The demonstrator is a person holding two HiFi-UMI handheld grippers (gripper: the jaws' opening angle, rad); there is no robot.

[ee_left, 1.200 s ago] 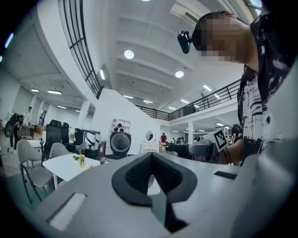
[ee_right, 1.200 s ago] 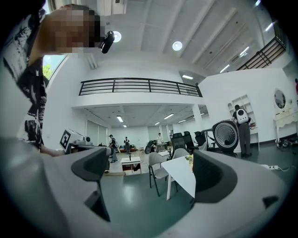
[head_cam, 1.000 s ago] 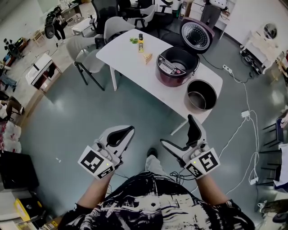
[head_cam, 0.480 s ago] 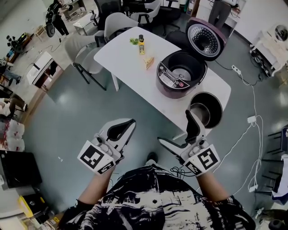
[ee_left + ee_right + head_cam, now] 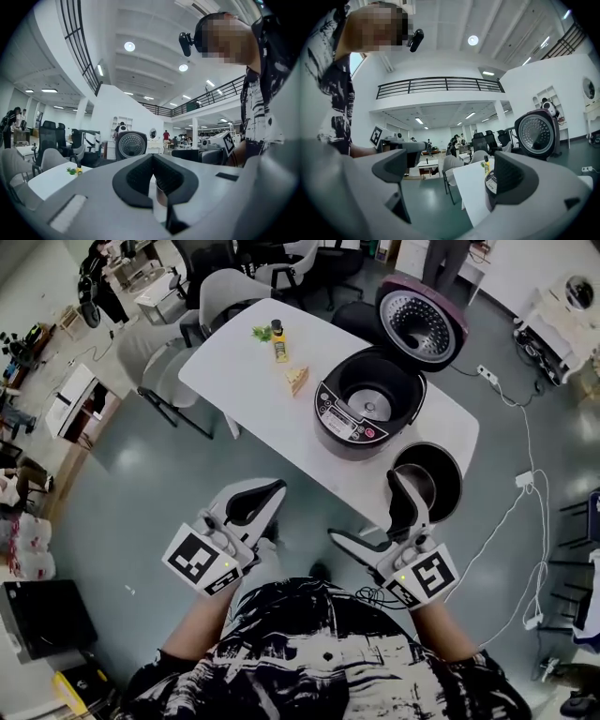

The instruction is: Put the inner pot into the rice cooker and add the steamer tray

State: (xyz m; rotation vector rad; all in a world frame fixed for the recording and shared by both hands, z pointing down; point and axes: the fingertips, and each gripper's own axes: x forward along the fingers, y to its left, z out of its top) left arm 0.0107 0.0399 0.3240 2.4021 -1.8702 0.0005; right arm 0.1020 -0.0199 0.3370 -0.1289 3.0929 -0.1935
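Note:
The dark red rice cooker (image 5: 366, 404) stands open on the white table (image 5: 253, 381), its lid (image 5: 422, 322) tipped back and its cavity empty. The metal inner pot (image 5: 429, 479) sits at the table's near right corner. My left gripper (image 5: 275, 488) is shut on nothing and is held over the floor, short of the table. My right gripper (image 5: 370, 512) is open and empty, one finger (image 5: 405, 493) overlapping the pot's near rim in the head view. In the right gripper view the cooker (image 5: 491, 185) and lid (image 5: 537, 133) show past the right jaw. No steamer tray is in view.
A yellow bottle (image 5: 278, 341), a green sprig (image 5: 260, 333) and a tan wedge (image 5: 297, 379) lie on the table's far half. Chairs (image 5: 225, 292) stand behind it. A power strip (image 5: 485, 374) and white cables (image 5: 525, 484) run over the floor at right.
The table, cooker and pot have come nearer to me and to the grippers. Both grippers hold the same pose, left shut and right open.

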